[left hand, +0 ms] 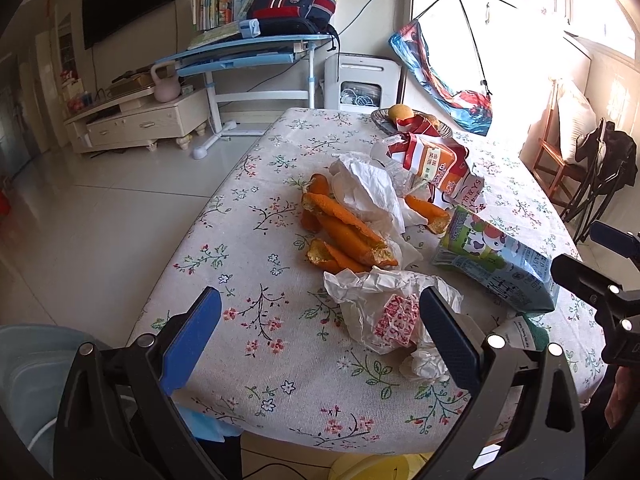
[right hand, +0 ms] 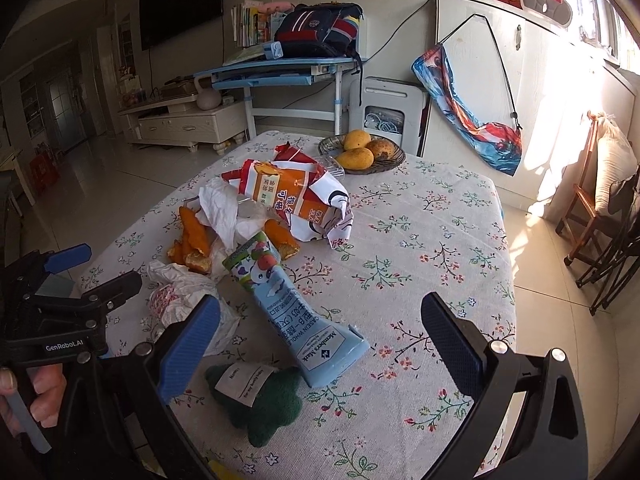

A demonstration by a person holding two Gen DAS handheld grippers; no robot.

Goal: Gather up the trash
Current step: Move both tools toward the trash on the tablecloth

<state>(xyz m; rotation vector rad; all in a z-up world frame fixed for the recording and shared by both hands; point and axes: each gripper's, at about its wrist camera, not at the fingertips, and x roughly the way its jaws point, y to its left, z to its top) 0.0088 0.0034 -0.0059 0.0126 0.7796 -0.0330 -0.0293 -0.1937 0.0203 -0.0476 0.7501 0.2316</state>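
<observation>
Trash lies on the flowered tablecloth point(left hand: 256, 248): orange peels point(left hand: 344, 232), crumpled white tissues point(left hand: 368, 188), a crumpled wrapper with red print point(left hand: 394, 318), a flattened blue milk carton point(left hand: 496, 260) and an orange-and-white snack bag point(left hand: 436, 164). My left gripper point(left hand: 320, 336) is open and empty above the near table edge, its right finger beside the printed wrapper. My right gripper point(right hand: 320, 340) is open and empty over the carton's point(right hand: 296, 312) near end. The peels point(right hand: 192, 240), the bag point(right hand: 296, 196) and the wrapper point(right hand: 176, 292) lie beyond it. The left gripper's body point(right hand: 80, 304) shows at the left.
A green felt toy with a paper tag point(right hand: 260, 400) lies at the near table edge. A bowl of mangoes point(right hand: 362, 152) stands at the far end. A wooden chair point(right hand: 600, 200) stands right of the table. A blue desk point(left hand: 256, 52) stands beyond the table.
</observation>
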